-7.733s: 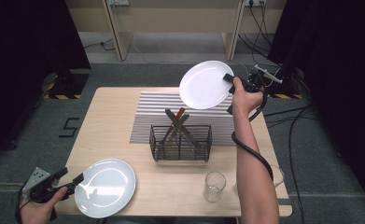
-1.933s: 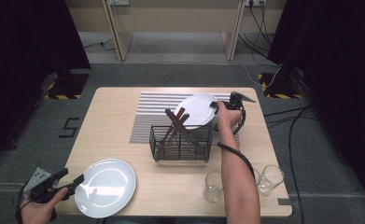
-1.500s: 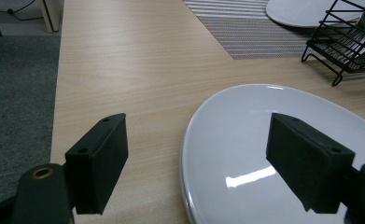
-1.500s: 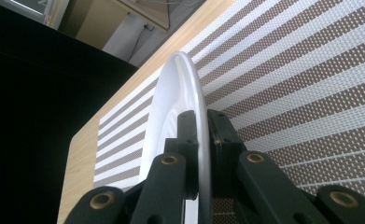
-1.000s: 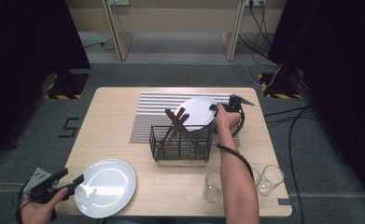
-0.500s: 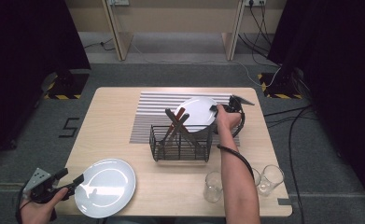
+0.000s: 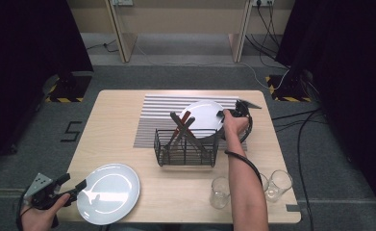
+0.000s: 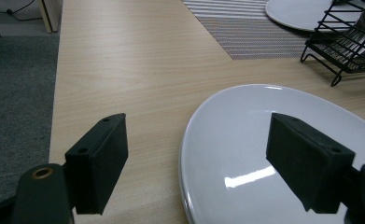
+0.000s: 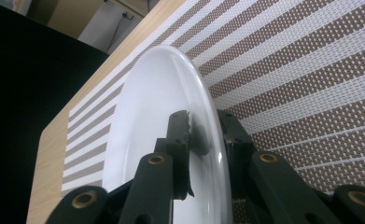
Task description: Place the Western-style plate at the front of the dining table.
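Plate (image 7: 202, 116), rigid, glossy and breakable, sat pinched by its rim in the right gripper (image 9: 207, 154); the left gripper (image 8: 215, 154) gaped empty.

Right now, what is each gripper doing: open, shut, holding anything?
Left gripper: open, jaws spread at the near plate's rim, holding nothing.
Right gripper: shut on the tilted plate's rim.

Looks like a lab or recording studio setup rather than anyone's actual kitchen. A plain wooden table (image 7: 128, 125) is sitting on grey carpet, black curtains are hanging on both sides, and cables (image 7: 301, 144) are trailing across the floor. Yellow-black hazard tape (image 7: 63, 99) is marking the stand bases, and a taped "5" (image 7: 71, 131) is lying on the carpet. The dishes are just sitting there as props.
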`<state>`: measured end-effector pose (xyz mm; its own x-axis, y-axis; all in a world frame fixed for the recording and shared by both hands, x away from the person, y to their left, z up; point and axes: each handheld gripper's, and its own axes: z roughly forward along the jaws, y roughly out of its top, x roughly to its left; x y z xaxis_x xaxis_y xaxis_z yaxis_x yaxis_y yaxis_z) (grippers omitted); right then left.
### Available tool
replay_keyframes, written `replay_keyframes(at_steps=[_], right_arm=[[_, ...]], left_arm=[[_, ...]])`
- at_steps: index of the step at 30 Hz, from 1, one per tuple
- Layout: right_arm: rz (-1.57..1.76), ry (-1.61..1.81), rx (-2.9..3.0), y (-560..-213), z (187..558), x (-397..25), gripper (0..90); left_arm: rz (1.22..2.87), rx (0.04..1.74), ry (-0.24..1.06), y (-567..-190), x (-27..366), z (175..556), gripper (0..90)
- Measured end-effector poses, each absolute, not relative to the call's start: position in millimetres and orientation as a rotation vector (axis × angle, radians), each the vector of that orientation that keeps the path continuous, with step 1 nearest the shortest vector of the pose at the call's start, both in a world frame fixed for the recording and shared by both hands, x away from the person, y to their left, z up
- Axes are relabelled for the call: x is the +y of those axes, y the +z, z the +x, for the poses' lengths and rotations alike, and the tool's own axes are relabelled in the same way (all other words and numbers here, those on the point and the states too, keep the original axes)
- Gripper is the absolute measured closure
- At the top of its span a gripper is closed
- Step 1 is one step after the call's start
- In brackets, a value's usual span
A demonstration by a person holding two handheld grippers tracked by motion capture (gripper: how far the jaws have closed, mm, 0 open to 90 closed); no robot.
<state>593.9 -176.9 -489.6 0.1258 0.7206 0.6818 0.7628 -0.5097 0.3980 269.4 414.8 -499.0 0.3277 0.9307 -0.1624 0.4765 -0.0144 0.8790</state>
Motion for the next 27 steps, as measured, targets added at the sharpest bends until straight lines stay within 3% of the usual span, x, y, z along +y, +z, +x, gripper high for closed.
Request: replay_keyframes(at_steps=[27], right_arm=[[-2.42,-1.177,-1.781,-493.0,594.7,-173.7,61.8]], left_arm=[[1.642,1.289,0.602,-498.6,414.8,269.3,20.0]])
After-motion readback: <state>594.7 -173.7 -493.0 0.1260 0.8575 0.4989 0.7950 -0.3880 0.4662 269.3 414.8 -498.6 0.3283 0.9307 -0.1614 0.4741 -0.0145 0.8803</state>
